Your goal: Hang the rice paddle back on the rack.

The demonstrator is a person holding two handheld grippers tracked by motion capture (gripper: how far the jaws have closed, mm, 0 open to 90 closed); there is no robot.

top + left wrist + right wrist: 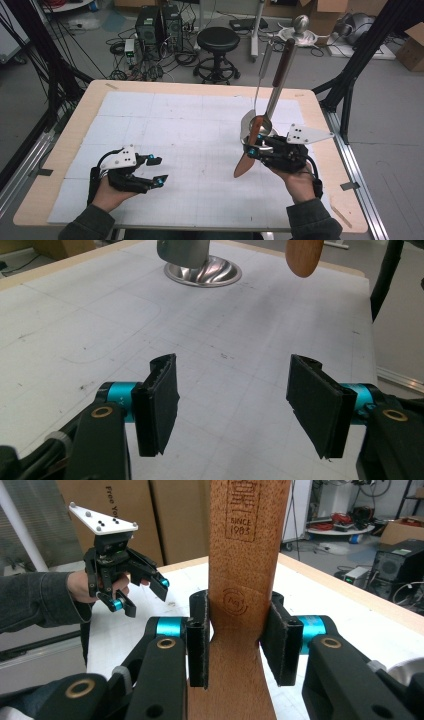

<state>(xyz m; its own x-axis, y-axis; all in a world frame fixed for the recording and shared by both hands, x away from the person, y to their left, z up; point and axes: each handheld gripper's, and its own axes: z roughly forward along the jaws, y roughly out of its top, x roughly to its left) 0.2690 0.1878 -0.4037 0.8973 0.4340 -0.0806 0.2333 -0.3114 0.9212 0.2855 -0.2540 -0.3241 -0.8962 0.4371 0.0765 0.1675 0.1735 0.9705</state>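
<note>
My right gripper (252, 149) is shut on a wooden spatula (244, 166), lifted off the table and tilted, blade end low and toward me. In the right gripper view both pads (282, 645) press on the spatula (245, 555) where its neck narrows, just below a burnt-in stamp. Right behind it stands a steel utensil holder (246, 126) with two long-handled metal utensils (279, 75) sticking up. My left gripper (161, 169) hovers low at the near left, open, with nothing between its pads (232, 410). From there the holder's flared base (202, 274) and the spatula's rounded end (304, 257) lie ahead.
A white gridded mat (190, 130) covers most of the wooden table (320, 105). Beyond the far edge stand a black stool (217, 42) and computer towers (157, 25) among cables. Black frame posts (350, 85) rise at the right; cardboard boxes (130, 515) are behind the left hand.
</note>
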